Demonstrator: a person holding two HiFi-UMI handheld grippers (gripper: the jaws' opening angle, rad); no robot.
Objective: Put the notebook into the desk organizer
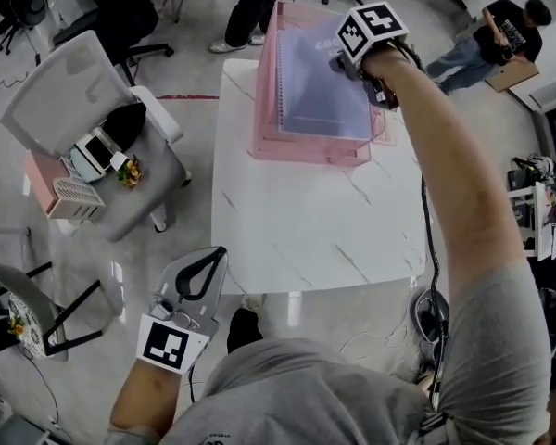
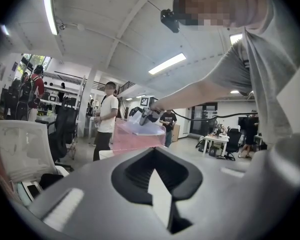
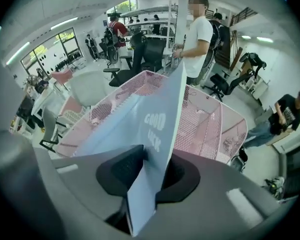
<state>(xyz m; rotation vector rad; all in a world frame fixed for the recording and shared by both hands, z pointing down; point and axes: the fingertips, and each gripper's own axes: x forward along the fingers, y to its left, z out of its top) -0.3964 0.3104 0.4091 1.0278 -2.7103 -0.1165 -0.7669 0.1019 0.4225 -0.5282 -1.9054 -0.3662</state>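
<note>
Task stage: insertion was judged to be in its last part; release was not yet done.
Notebook position: the notebook (image 1: pixel 322 80) was found tilted over the open top of the desk organizer (image 1: pixel 263 143), apparently partly inside its mesh walls. How deep it sat could not be told.
Organizer position: the organizer was set at the table's (image 1: pixel 306 230) far edge, towards the far right corner.
Right gripper: the right gripper (image 1: pixel 350 63) was held above the organizer's far right side. Its jaws were seen pinched on the notebook's edge, the cover standing between them (image 3: pixel 157 134).
Left gripper: the left gripper (image 1: pixel 213 260) was kept off the table, just beside the near left corner. Its jaws were pressed together, and nothing was held.
Done: the notebook was lifted and brought to the organizer.
Left: lowering fully, letting go and withdrawal were judged outstanding.
Count, notebooks: one.
Count, organizers: one, pink mesh (image 3: pixel 210 129).
Count, tables: one.
Count, grippers: two.
</note>
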